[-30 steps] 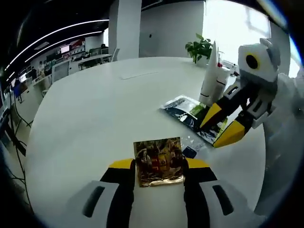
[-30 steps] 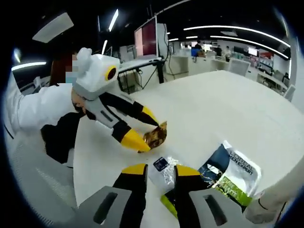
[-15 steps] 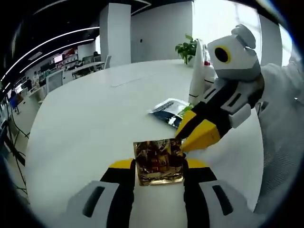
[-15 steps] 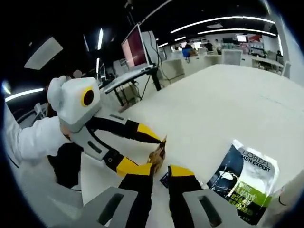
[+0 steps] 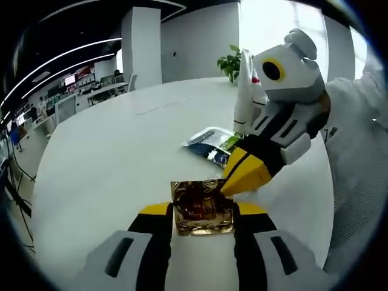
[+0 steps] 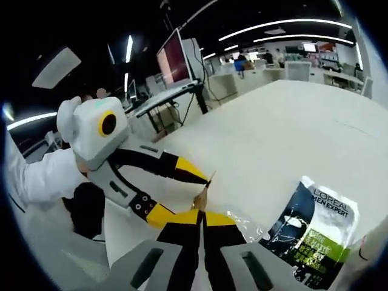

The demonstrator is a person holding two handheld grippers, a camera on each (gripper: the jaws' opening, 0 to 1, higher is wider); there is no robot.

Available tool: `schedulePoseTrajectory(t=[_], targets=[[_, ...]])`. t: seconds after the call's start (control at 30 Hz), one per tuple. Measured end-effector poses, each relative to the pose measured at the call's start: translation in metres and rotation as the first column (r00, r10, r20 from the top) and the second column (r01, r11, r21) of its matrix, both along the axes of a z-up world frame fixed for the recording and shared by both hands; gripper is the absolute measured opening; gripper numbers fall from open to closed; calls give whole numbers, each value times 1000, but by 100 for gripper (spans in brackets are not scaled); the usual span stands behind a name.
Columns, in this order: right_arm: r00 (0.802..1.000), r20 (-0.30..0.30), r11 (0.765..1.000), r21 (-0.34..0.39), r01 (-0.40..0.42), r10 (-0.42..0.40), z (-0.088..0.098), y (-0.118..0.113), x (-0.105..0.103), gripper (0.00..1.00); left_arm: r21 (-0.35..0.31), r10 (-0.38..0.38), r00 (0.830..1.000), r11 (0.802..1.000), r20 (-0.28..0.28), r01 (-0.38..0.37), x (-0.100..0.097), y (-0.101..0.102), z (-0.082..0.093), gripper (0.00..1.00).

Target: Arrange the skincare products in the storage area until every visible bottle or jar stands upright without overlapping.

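With both the left tool (image 5: 203, 213) and right tool (image 6: 200, 219) clamped on the gold sachet (image 5: 202, 206), opposing pulls could tear it.

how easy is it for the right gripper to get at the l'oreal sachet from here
Probably not at once: the right gripper looks shut on the gold sachet that the left gripper holds. The l'oreal sachet lies flat beside it, uncovered.

The left gripper (image 5: 203, 212) and right gripper (image 6: 200, 219) are showing yellow-tipped black jaws, grey-white housings behind them; white sleeves (image 6: 42, 176) are covering the person's arms.
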State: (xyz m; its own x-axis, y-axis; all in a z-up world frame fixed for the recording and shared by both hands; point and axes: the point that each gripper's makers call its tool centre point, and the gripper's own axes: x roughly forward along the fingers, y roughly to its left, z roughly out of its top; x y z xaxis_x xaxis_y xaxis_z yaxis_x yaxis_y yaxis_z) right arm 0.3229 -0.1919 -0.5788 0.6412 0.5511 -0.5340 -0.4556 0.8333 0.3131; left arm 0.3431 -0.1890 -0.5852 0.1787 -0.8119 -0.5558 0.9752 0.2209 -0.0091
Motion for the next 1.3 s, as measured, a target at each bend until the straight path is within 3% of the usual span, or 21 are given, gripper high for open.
schedulePoseTrajectory(t=[0.23,0.33,0.4,0.57,0.63,0.7,0.73,0.87,1.0,1.13,1.17,1.23,1.27,1.3], targets=[[997,60,998,22,50,-52,23,-17,-8,0,-83,46,997,995,-64,-51,-2,-2,16,40],[991,70,991,82,108,-114,32,-33,-8,0,-152,70,983,984,-172,-97,-9,-5,28,37],[985,79,980,142,141,-153,43,-41,-11,0,-207,78,976,971,-204,-121,-6,-7,37,36],[971,96,942,282,183,-217,71,-51,-22,0,-344,49,928,920,-369,-185,-7,-15,65,28],[965,107,931,306,197,-239,79,-55,-26,0,-375,27,922,908,-387,-184,-10,-19,75,26],[960,122,915,355,194,-251,91,-53,-30,0,-421,-13,908,889,-419,-182,-16,-24,87,25],[956,120,904,375,205,-266,95,-55,-31,0,-435,-30,891,880,-453,-192,-20,-27,91,25],[946,139,872,444,206,-294,112,-56,-38,0,-475,-72,871,858,-486,-195,-26,-31,101,23],[940,139,854,474,212,-310,118,-59,-41,0,-534,-115,846,817,-521,-218,-29,-35,119,12],[933,124,824,517,231,-338,120,-62,-42,0,-534,-112,843,815,-526,-225,-25,-35,120,4],[933,121,824,516,232,-339,120,-62,-42,0,-531,-119,833,816,-540,-227,-27,-36,121,4],[933,132,851,468,240,-336,113,-64,-42,0,-529,-118,841,820,-528,-217,-27,-36,121,0],[936,133,861,449,238,-327,110,-62,-42,0,-520,-123,837,828,-533,-210,-28,-36,119,0],[936,132,861,450,236,-326,110,-60,-42,0,-509,-115,836,834,-537,-212,-27,-36,118,0]])
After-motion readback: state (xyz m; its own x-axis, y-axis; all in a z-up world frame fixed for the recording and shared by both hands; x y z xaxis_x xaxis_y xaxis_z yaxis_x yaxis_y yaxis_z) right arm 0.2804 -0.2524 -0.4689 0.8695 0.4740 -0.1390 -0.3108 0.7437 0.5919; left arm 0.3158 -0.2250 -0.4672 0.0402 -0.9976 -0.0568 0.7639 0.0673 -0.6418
